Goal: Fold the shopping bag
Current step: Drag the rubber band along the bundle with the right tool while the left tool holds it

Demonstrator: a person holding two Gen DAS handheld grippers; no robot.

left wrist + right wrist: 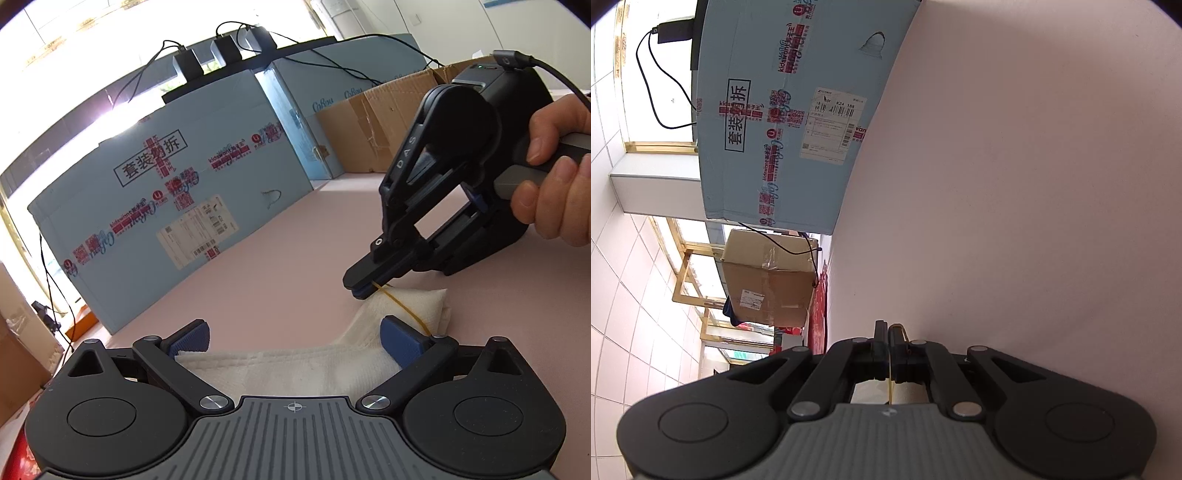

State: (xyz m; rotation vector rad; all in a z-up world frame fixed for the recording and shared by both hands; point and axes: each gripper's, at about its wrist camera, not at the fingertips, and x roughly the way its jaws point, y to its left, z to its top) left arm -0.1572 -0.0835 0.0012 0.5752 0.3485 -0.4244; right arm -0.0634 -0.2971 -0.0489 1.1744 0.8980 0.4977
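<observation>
- Blue box [177, 192]: one large, standing at the far left of the surface [280, 266]; printed tape strips cross it, and one white shipping label sits on its face. A second blue box [306, 110] stands behind it to the right.
- Black adapters [188, 62]: three, with cables, on a dark shelf above the boxes.
- Left gripper [295, 339]: one, low in the left wrist view; jaws wide, blue pads either side of the bag but not pressing it, so far as can be seen.
- Bag [295, 362]: one, white, folded into a compact bundle, lying on the pink surface between the left jaws and reaching right toward the other gripper.
- Rubber band [402, 306]: one, yellow-brown, stretched across the bag's right end up into the right jaws.
- Brown box [365, 125]: one open carton, back right of the surface. In the right wrist view, one taped brown box [768, 284] with a label is seen beyond the surface edge.
- Right gripper [360, 286]: one, tip just above the bag's right end; jaws closed tight on the band.
- Hand [557, 173]: one, holding the right gripper's handle at the far right.
</observation>
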